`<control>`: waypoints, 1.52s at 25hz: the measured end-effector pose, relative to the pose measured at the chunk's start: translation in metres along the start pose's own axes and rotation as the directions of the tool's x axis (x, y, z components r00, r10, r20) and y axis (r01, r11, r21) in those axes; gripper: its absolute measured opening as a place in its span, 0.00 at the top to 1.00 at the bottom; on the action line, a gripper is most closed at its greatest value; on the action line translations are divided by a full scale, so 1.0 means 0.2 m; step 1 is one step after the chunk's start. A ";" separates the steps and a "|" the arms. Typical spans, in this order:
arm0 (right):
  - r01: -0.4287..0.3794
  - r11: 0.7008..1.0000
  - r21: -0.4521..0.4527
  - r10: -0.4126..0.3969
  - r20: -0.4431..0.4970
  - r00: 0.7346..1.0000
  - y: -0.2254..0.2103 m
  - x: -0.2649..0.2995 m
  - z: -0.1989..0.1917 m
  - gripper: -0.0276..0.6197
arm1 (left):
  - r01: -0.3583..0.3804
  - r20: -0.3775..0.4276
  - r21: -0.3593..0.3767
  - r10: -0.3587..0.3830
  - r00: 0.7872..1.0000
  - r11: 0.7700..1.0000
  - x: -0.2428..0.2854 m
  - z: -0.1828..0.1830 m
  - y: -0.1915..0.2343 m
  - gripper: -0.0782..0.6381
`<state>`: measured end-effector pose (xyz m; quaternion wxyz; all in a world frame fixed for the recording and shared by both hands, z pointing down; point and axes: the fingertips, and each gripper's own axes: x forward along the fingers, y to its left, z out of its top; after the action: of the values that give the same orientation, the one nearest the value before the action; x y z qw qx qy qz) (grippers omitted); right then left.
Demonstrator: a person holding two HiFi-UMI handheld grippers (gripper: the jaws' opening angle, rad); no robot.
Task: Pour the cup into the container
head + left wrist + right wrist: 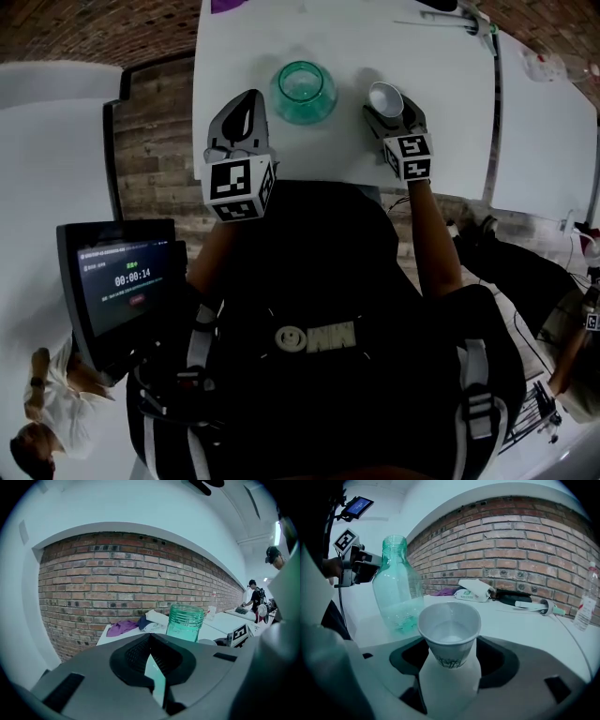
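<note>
A green glass bottle-shaped container (303,92) (396,588) (185,620) stands upright on the white table (450,75), mouth open. Just to its right stands a white paper cup (385,97) (450,630), upright on the table. My right gripper (386,111) (450,651) is open around it, with dark gaps on both sides of the cup. I cannot tell what the pale inside of the cup holds. My left gripper (246,114) (151,654) hovers near the table's front edge, left of the container. Its jaws are together but for a thin slit, with nothing between them.
A purple cloth (122,627), a tissue pack (476,590) and a clear plastic bottle (587,603) lie at the table's far side by the brick wall. A timer screen (127,281) stands at my lower left. People work at a further table (255,597).
</note>
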<state>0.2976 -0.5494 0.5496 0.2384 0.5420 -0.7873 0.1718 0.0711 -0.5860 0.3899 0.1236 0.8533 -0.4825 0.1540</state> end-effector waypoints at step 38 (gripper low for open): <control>-0.249 0.608 -0.754 0.144 -0.204 0.968 0.45 -0.22 1.07 0.54 | 0.128 0.073 0.023 -0.130 0.989 0.991 0.10 0.11 0.00 0.90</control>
<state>0.1861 -0.5963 0.3469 0.4753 0.2856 -0.8228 -0.1247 0.0846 -0.6101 0.3766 0.1074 0.8890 -0.4292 0.1185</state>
